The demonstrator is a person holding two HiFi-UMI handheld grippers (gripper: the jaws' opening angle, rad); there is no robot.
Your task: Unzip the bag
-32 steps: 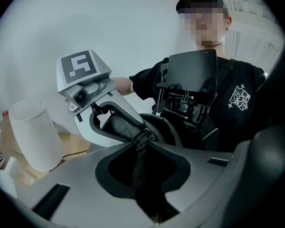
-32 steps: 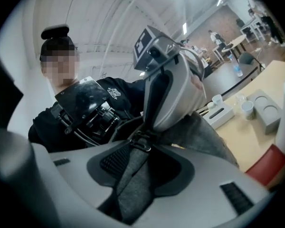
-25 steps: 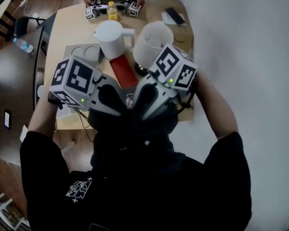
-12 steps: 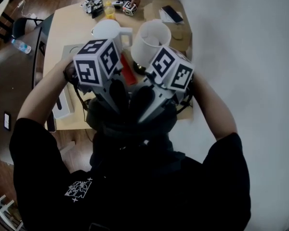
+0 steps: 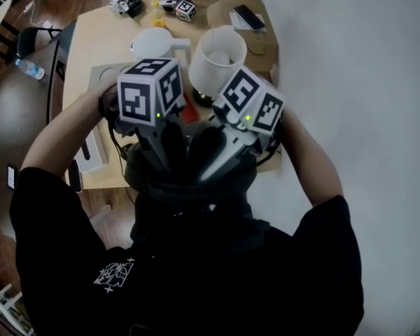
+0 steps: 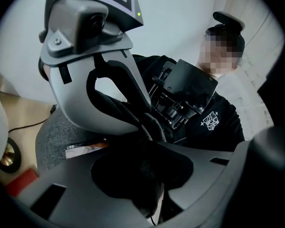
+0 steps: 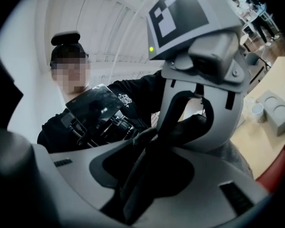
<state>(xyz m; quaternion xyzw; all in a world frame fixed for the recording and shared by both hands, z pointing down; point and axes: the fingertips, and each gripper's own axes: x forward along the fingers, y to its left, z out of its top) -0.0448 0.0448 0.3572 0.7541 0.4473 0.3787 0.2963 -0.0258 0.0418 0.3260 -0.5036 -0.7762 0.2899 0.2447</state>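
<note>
The bag (image 5: 189,182), dark grey, sits at the near edge of the worktop (image 5: 105,54), close against the person, with both tongs poked into its top. The left tongs (image 5: 173,161) have jaws wide, just been opening, with dark bag cloth between them but not gripped. The right tongs (image 5: 208,161) have jaws well apart, just been closing round a dark fold, seemingly not pinching yet. I can't make out the zip pull. This looks like a regrip before the pull. Next, the right must clamp the pull or edge while the left steadies the bag. White jugs (image 5: 218,60) stand beyond.
</note>
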